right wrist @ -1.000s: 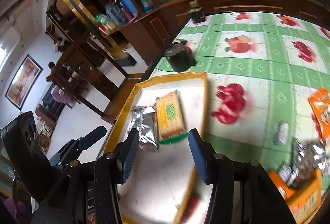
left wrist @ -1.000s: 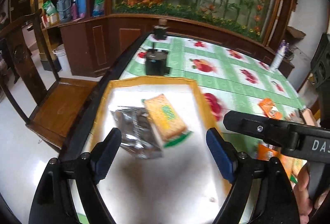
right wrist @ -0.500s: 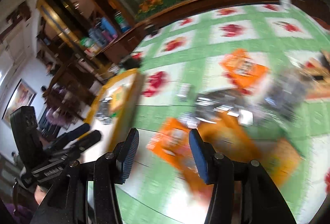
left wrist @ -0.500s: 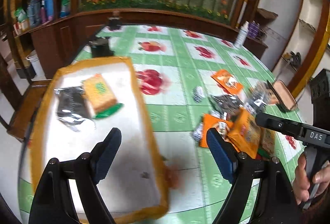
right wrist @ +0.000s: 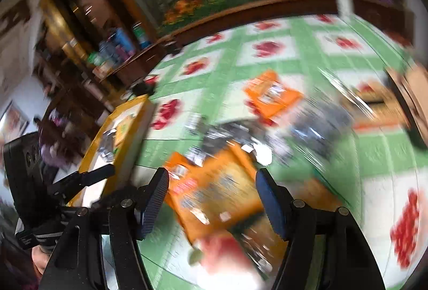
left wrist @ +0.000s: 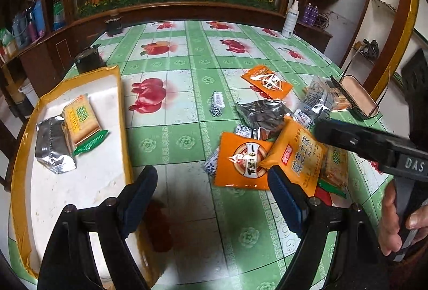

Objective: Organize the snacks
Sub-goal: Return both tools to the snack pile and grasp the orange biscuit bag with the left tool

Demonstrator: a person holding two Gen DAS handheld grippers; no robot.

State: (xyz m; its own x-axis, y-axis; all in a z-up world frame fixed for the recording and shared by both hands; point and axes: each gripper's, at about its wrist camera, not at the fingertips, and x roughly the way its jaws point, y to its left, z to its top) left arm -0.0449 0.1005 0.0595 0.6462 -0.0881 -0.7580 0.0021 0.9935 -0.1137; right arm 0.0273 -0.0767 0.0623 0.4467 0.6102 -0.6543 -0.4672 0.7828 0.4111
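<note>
Right now I am holding my left tool (left wrist: pixel 211 189) wide open with nothing between its blue pads (left wrist: pixel 285 197), hovering over the desk (left wrist: pixel 187 60) with its green fruit-print cloth. To its left the yellow-rimmed tray (left wrist: pixel 121 113) is lying on the desk, carrying a yellow cracker pack (left wrist: pixel 80 119) that is overlapping a silver packet (left wrist: pixel 52 147). Ahead and to the right the loose snacks are sitting in a heap: a flat orange pouch (left wrist: pixel 242 160) is touching a thicker orange packet (left wrist: pixel 297 155) beside it, a crumpled silver bag (left wrist: pixel 263 113) is lying behind them, and another orange pouch (left wrist: pixel 267 81) is sitting apart, farther back. Small blue-and-white candies (left wrist: pixel 218 103) are scattered near the heap.

My right tool (right wrist: pixel 211 200) is also gaping open and gripping nothing; its view is badly blurred, but the orange packet (right wrist: pixel 216 188) is showing in the gap between its fingers, on the desk below. From the left wrist view I am seeing that tool's black body (left wrist: pixel 374 147) reaching over the heap, with my right hand (left wrist: pixel 401 220) wrapped around its handle.
</note>
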